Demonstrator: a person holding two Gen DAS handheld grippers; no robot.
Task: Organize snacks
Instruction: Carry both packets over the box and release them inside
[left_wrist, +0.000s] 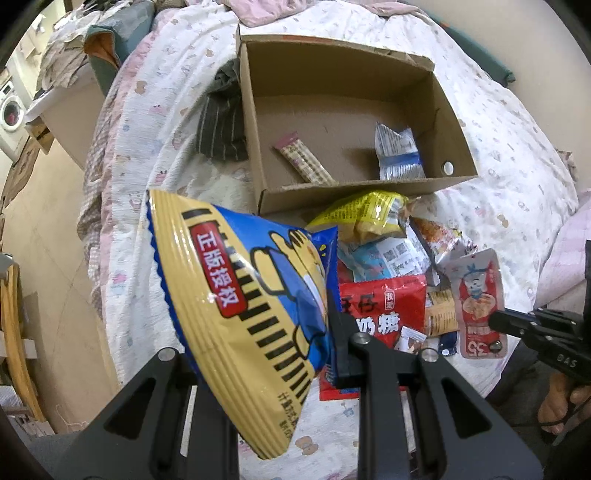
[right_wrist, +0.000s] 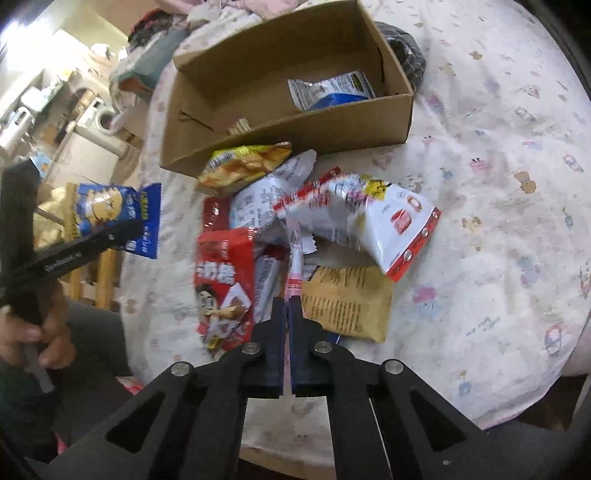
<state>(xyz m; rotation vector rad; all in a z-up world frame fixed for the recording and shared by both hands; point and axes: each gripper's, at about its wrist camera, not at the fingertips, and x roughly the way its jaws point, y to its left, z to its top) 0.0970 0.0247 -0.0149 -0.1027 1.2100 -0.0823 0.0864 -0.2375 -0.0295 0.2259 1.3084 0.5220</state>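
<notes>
My left gripper (left_wrist: 328, 328) is shut on a big blue and yellow snack bag (left_wrist: 243, 306), held up above the bed's near edge; the bag also shows in the right wrist view (right_wrist: 110, 214). My right gripper (right_wrist: 287, 306) is shut on a thin red and silver pouch (right_wrist: 295, 266), seen flat in the left wrist view (left_wrist: 478, 302). A cardboard box (left_wrist: 369, 192) lies beyond the pile and holds a blue and white packet (left_wrist: 399, 155) and a striped bar (left_wrist: 303, 158). A heap of snacks lies in front of it, with a red candy bag (left_wrist: 384, 302) and a yellow chip bag (left_wrist: 365, 218).
The bed has a white patterned sheet (right_wrist: 498, 184). A dark striped cloth (left_wrist: 221, 122) lies left of the box. A white and red bag (right_wrist: 373, 218) and a tan packet (right_wrist: 347, 299) lie in the pile. Furniture and a washing machine (left_wrist: 11, 114) stand at far left.
</notes>
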